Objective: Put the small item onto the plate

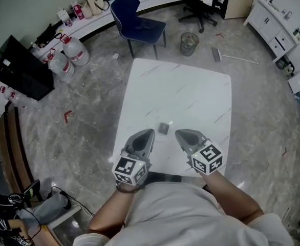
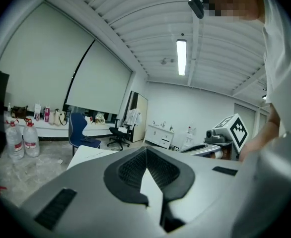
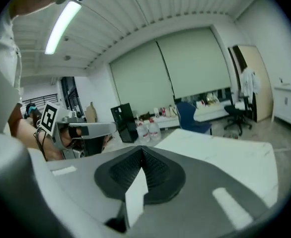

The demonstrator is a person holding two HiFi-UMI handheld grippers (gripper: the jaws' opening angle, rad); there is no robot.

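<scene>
Head view: high overhead, facing steeply down on the white table [image 1: 191, 94]; left gripper [image 1: 151, 132] and right gripper [image 1: 178, 133] at lower centre.
Left gripper view, right gripper view: low, close behind own jaws, facing across the tabletop.
Shared by all: white table, blue chair [image 1: 137, 24]; each gripper view catches the other gripper at its side edge.

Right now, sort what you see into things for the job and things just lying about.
For the job: small item, on the white table; left gripper and right gripper, both shut, empty. No plate in view.
Lying about: blue chair, water bottles, waste bin, office chair.
</scene>
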